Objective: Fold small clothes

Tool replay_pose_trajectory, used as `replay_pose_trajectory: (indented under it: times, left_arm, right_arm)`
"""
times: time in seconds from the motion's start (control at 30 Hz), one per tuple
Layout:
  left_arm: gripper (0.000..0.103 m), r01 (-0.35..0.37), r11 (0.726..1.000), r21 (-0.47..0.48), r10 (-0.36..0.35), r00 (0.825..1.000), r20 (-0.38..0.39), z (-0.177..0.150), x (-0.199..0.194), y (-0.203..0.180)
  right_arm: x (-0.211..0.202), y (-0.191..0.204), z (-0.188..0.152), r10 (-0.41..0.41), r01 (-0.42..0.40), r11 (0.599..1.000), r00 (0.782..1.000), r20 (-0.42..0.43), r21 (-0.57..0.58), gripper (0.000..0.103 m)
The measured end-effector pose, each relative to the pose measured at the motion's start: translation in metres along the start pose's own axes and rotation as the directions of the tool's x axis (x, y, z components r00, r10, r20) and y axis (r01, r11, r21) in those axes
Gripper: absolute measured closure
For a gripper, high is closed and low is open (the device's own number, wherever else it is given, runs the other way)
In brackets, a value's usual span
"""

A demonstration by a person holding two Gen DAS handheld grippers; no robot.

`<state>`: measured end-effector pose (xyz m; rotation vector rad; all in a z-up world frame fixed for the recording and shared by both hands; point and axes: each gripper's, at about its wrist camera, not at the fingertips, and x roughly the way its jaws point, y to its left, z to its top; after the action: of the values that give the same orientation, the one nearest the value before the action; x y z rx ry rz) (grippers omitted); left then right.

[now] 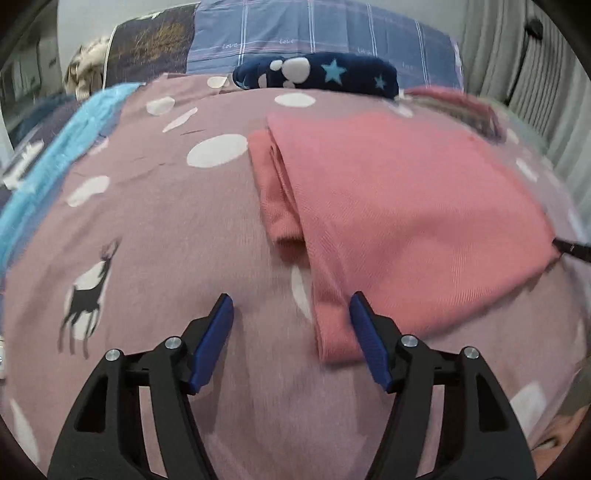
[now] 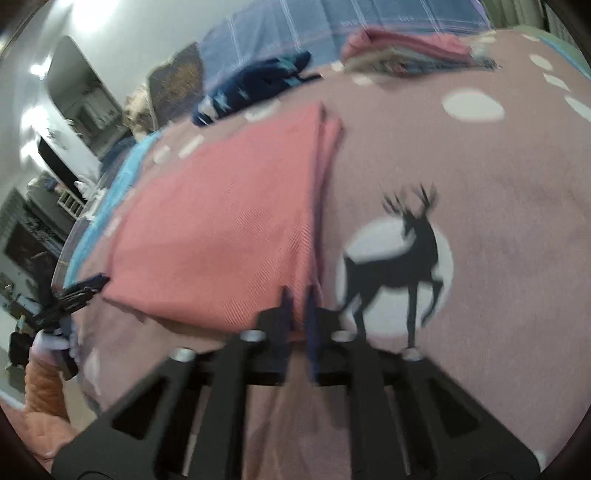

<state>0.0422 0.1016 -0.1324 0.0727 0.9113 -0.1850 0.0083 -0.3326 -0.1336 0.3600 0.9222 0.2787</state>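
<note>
A pink garment [image 1: 406, 214] lies partly folded on the mauve bedspread [image 1: 166, 240]; it also shows in the right wrist view [image 2: 221, 229]. My left gripper [image 1: 291, 306] is open, its right blue pad [image 1: 369, 339] over the garment's near left corner, nothing between the jaws. My right gripper [image 2: 297, 306] is shut on the pink garment's near corner, the blue pads almost together with cloth between them. Its tip shows at the right edge of the left wrist view [image 1: 572, 249]. The left gripper shows at the left of the right wrist view [image 2: 74, 291].
A navy star-print cloth [image 1: 317, 74] lies at the back of the bed. A stack of folded clothes [image 2: 413, 51] sits at the far side. A blue checked pillow [image 1: 314, 33] and a light blue blanket [image 1: 62, 155] border the bedspread.
</note>
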Motion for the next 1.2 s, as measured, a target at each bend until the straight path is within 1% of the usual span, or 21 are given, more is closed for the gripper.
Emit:
replay_pose_trajectory:
  times: [0.13,0.2,0.23,0.3,0.33,0.37,0.4,0.43,0.47,0.53,0.6,0.63,0.73,0.77,0.8,0.97,1.07,1.1,1.13,1.17,1.2]
  left_arm:
    - [0.037,-0.036,0.999,-0.017,0.035,0.999,-0.027,0.0,-0.011,0.001]
    - [0.041,-0.065,0.998,-0.003,0.065,0.998,0.004,0.008,-0.022,-0.007]
    - [0.042,-0.056,0.998,0.009,0.056,0.998,0.039,0.013,-0.032,-0.015]
    - [0.042,0.015,0.998,0.062,-0.023,0.992,0.126,0.031,-0.053,-0.044]
    - [0.042,0.064,0.991,0.114,-0.081,0.984,0.158,0.043,-0.06,-0.069]
    - [0.042,0.1,0.983,0.154,-0.125,0.979,0.163,0.05,-0.061,-0.088]
    - [0.042,0.145,0.969,0.203,-0.178,0.971,0.157,0.056,-0.06,-0.112]
    - [0.042,0.204,0.942,0.267,-0.245,0.961,0.131,0.062,-0.053,-0.146]
    - [0.042,0.241,0.92,0.309,-0.283,0.954,0.1,0.064,-0.046,-0.17]
    - [0.043,0.296,0.869,0.397,-0.334,0.942,0.027,0.064,-0.025,-0.227]
    - [0.043,0.334,0.824,0.458,-0.362,0.932,-0.027,0.058,-0.009,-0.27]
    - [0.043,0.341,0.806,0.483,-0.363,0.93,-0.051,0.056,-0.001,-0.289]
    - [0.043,0.342,0.781,0.522,-0.342,0.934,-0.102,0.048,0.016,-0.324]
    - [0.043,0.344,0.776,0.528,-0.335,0.935,-0.117,0.046,0.021,-0.327]
    - [0.042,0.341,0.772,0.536,-0.321,0.937,-0.135,0.043,0.026,-0.332]
    - [0.037,0.347,0.775,0.529,-0.309,0.937,-0.162,0.044,0.032,-0.339]
    - [0.036,0.332,0.772,0.542,-0.293,0.943,-0.16,0.045,0.035,-0.344]
    - [0.036,0.327,0.77,0.547,-0.29,0.944,-0.156,0.046,0.036,-0.345]
    - [0.037,0.322,0.771,0.55,-0.286,0.946,-0.153,0.045,0.036,-0.345]
    - [0.042,0.32,0.771,0.55,-0.287,0.946,-0.149,0.046,0.035,-0.346]
    - [0.054,0.323,0.77,0.55,-0.292,0.945,-0.146,0.046,0.034,-0.346]
  right_arm:
    - [-0.01,-0.003,-0.009,0.023,-0.023,1.0,1.0,0.018,-0.007,0.1]
    - [-0.017,-0.008,-0.005,0.04,-0.04,0.999,0.999,0.027,-0.006,0.097]
    - [-0.022,-0.011,-0.002,0.048,-0.048,0.999,0.998,0.038,-0.005,0.096]
    - [-0.034,-0.02,0.008,0.068,-0.068,0.998,0.995,0.077,0.004,0.095]
    - [-0.038,-0.025,0.016,0.072,-0.072,0.997,0.993,0.094,0.006,0.095]
    - [-0.041,-0.029,0.026,0.081,-0.081,0.997,0.991,0.107,-0.005,0.095]
    - [-0.041,-0.032,0.035,0.087,-0.085,0.996,0.99,0.108,-0.02,0.095]
    - [-0.038,-0.035,0.044,0.079,-0.076,0.997,0.991,0.104,-0.029,0.095]
    - [-0.03,-0.04,0.059,0.067,-0.064,0.997,0.994,0.087,-0.032,0.095]
    - [-0.013,-0.048,0.081,0.096,-0.095,0.995,0.995,0.038,-0.019,0.095]
    - [0.005,-0.052,0.098,0.12,-0.12,0.993,0.993,-0.016,-0.011,0.095]
    - [0.016,-0.051,0.107,0.121,-0.122,0.992,0.992,-0.042,-0.018,0.095]
    - [0.039,-0.045,0.128,0.134,-0.14,0.989,0.986,-0.104,-0.055,0.093]
    - [0.045,-0.043,0.132,0.139,-0.147,0.987,0.983,-0.117,-0.061,0.087]
    - [0.053,-0.041,0.138,0.136,-0.146,0.987,0.982,-0.134,-0.069,0.08]
    - [0.085,-0.035,0.159,0.133,-0.151,0.983,0.977,-0.168,-0.1,0.075]
    - [0.097,-0.035,0.17,0.135,-0.151,0.984,0.978,-0.156,-0.095,0.078]
    - [0.1,-0.036,0.173,0.143,-0.155,0.984,0.979,-0.146,-0.081,0.086]
    - [0.102,-0.039,0.176,0.158,-0.168,0.984,0.977,-0.14,-0.065,0.089]
    - [0.104,-0.042,0.177,0.18,-0.188,0.981,0.975,-0.133,-0.045,0.091]
    - [0.103,-0.045,0.177,0.213,-0.217,0.976,0.97,-0.114,-0.022,0.092]
